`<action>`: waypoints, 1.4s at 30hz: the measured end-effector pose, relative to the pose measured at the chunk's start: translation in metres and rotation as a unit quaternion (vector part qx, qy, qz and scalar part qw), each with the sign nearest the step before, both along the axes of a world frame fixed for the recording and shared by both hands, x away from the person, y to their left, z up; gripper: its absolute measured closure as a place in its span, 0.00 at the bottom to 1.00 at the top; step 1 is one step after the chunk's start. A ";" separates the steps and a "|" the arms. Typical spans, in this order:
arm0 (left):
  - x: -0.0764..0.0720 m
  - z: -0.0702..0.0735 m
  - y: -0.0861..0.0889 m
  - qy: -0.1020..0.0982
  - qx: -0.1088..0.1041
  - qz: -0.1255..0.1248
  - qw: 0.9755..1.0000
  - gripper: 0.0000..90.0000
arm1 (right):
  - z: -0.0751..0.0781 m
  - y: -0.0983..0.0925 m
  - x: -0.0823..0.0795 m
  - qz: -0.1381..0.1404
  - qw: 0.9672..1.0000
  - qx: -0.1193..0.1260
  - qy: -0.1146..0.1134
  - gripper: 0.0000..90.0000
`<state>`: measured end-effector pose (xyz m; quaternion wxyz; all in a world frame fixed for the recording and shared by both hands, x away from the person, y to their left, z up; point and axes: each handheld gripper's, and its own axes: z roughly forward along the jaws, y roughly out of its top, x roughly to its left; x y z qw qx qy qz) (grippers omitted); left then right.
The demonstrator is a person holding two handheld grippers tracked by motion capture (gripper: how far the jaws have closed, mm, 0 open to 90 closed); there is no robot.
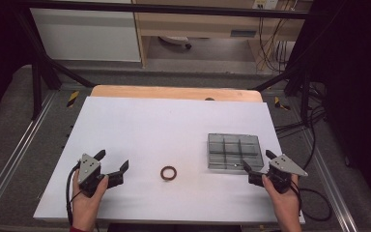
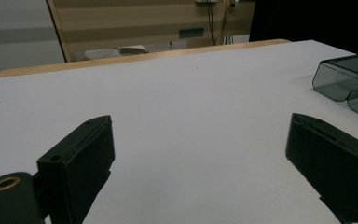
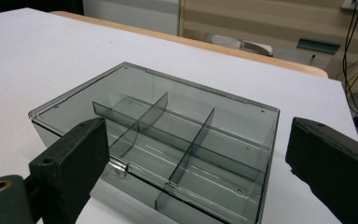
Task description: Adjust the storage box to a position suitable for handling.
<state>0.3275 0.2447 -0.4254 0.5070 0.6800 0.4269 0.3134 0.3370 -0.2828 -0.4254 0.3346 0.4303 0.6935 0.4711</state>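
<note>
Both tools wide (nothing held)

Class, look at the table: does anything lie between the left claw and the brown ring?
Nothing visible does. Bare white table separates the open left claw from the brown ring.

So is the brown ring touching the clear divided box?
Apart. The high view shows bare white table between the brown ring and the clear divided box.
</note>
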 end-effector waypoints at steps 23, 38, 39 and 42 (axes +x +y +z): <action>0.004 -0.005 -0.008 0.024 -0.004 -0.022 0.999 0.07 | 0.019 0.008 0.008 -0.006 1.000 -0.005 -0.024 0.16; 0.007 -0.008 -0.009 0.035 -0.003 -0.025 0.999 0.08 | 0.027 -0.004 0.042 0.012 1.000 -0.013 -0.025 0.86; 0.006 -0.008 -0.010 0.035 -0.002 -0.025 0.999 0.08 | 0.027 -0.004 0.042 0.012 1.000 -0.013 -0.025 0.86; 0.006 -0.008 -0.010 0.035 -0.004 -0.025 0.999 0.08 | 0.027 -0.011 0.054 0.009 1.000 -0.010 -0.024 0.98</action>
